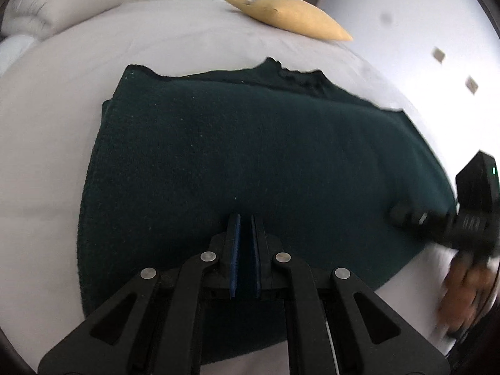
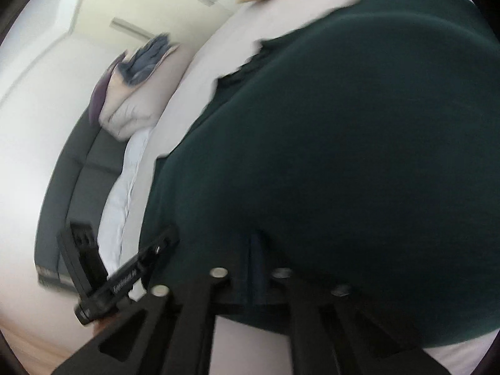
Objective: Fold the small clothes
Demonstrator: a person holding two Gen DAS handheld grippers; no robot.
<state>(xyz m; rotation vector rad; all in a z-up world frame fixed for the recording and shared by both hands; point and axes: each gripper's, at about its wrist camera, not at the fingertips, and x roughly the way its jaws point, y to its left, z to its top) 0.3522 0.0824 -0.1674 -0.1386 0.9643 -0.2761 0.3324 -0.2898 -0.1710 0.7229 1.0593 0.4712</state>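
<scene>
A dark green knitted garment (image 1: 250, 143) lies folded flat on the pale bed sheet (image 1: 56, 100), its collar at the far edge. My left gripper (image 1: 245, 218) hovers over the garment's near part, its blue pads close together with nothing visibly between them. In the right wrist view the same garment (image 2: 343, 140) fills most of the picture. My right gripper (image 2: 254, 240) is shut with its tips at the cloth surface, and I see no fold pinched in it. It shows blurred at the garment's right edge (image 1: 406, 218), held by a hand (image 1: 462, 293).
A yellow pillow (image 1: 290, 15) lies at the far side of the bed, and a bunched pale duvet (image 1: 47, 3) lies at the far left. The bed sheet (image 2: 193, 78) runs past the garment toward a dark headboard (image 2: 72, 187).
</scene>
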